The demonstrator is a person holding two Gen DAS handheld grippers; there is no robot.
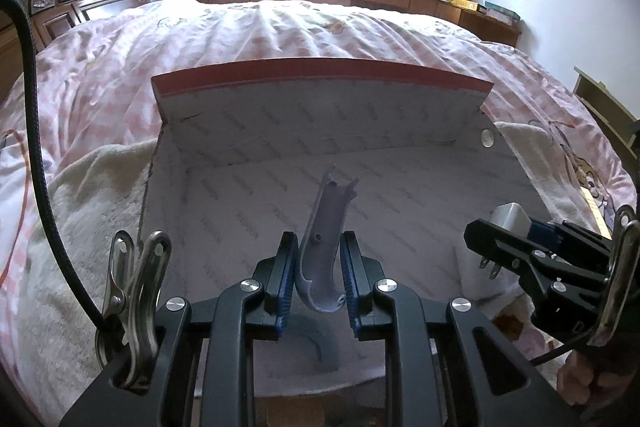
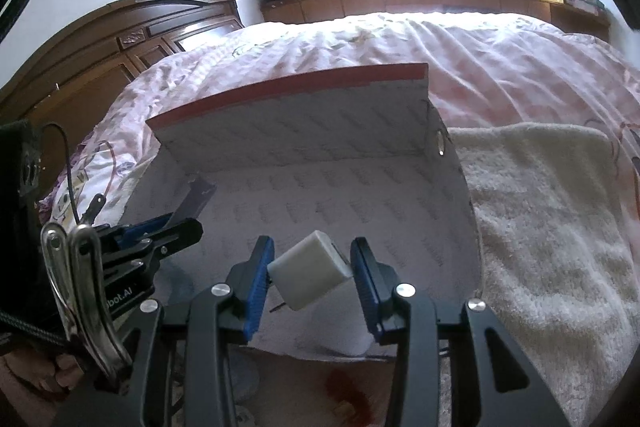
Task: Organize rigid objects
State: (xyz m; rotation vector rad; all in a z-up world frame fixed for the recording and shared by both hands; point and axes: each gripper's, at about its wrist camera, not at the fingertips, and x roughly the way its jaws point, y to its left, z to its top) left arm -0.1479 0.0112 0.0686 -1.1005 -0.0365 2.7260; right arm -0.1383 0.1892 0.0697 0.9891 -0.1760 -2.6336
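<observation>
From the left wrist camera, the left gripper (image 1: pixel 318 281) has its two blue pads squeezed on a curved grey-purple plastic piece with a small hole (image 1: pixel 323 247). The piece sticks up and forward, over the open white cardboard box with a red-edged lid (image 1: pixel 224 163). The box sits on a cream fluffy towel (image 1: pixel 80 219) on the pink bed cover (image 1: pixel 280 31). The floor of the box looks bare here, apart from a curved shadow near the front edge. At the right edge of this view, the right gripper (image 1: pixel 504 233) holds a white square plug with metal prongs (image 1: pixel 510 217) beside the right wall of the box.

From the right wrist camera, the right gripper (image 2: pixel 312 273) is clamped on the white plug (image 2: pixel 310 275), which sits tilted between the blue pads, above the front part of the box (image 2: pixel 452 211). The left gripper (image 2: pixel 160 227) shows at the left with the grey-purple piece (image 2: pixel 196 197) poking over the left wall.

I think the sorting is in the middle. Both things are picked up and over the box. Neither is put down inside yet. Dropping them in is what is left.
</observation>
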